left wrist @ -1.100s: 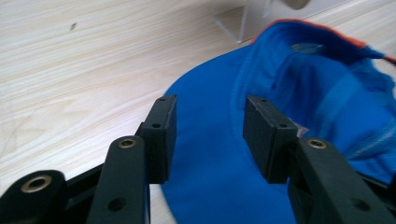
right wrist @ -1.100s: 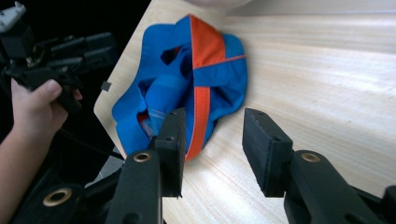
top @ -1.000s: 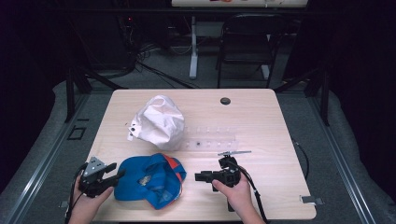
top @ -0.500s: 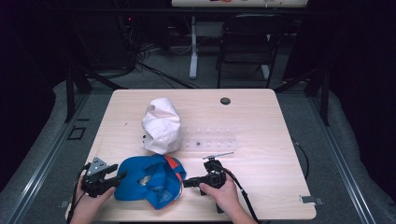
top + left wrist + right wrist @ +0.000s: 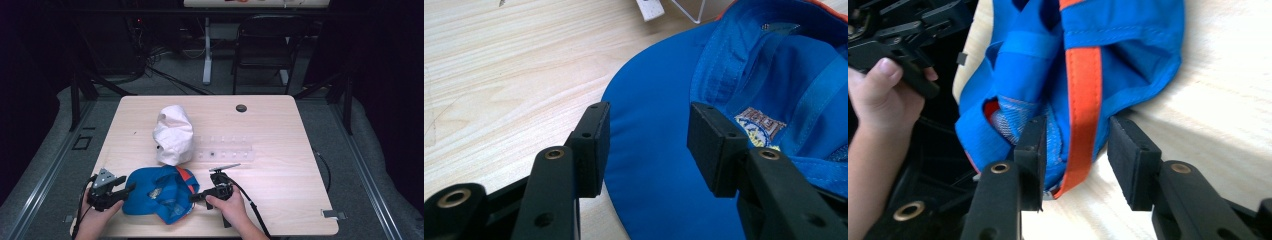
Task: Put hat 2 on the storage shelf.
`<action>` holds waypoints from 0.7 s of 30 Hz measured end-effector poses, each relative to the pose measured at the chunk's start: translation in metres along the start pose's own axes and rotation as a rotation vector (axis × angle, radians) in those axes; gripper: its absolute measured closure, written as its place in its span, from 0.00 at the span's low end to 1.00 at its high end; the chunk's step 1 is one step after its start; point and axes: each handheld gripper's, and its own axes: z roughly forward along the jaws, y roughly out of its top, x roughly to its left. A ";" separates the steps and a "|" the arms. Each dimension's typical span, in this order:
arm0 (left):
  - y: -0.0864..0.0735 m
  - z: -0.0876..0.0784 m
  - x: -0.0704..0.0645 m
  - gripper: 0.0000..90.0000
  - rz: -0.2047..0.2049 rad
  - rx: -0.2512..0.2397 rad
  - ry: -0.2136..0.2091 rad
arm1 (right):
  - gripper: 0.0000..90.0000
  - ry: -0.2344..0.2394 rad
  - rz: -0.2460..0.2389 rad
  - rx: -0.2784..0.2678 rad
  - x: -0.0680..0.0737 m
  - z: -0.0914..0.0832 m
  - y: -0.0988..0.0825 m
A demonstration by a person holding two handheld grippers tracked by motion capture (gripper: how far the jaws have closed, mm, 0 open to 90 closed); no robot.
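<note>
moved: right gripper (image 5: 197,196) has slid left and down to the blue fabric cap with orange trim (image 5: 160,192); white cloth cap (image 5: 173,134) has shifted right.
right gripper: level, jaws just been closing, cap's edge between them, not pinched.
left gripper (image 5: 125,190): released, astride the brim.
cap: table's (image 5: 280,125) near edge.

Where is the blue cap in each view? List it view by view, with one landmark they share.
High view: blue cap lies at the table's near edge, between the left gripper and right gripper.
Left gripper view: its brim lies between the jaws.
Right gripper view: its back is ahead of the jaws.
Shared landmark: the cap's orange band.
</note>
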 end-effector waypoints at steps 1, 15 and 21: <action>0.000 0.000 0.000 0.58 0.000 0.001 0.001 | 0.69 0.013 0.004 -0.003 0.001 0.000 0.000; 0.000 0.000 0.001 0.58 -0.002 -0.001 0.007 | 0.86 0.054 0.074 -0.030 0.007 -0.016 0.000; 0.000 0.000 0.001 0.59 -0.003 -0.001 0.008 | 0.87 0.071 0.073 -0.048 0.010 -0.029 -0.002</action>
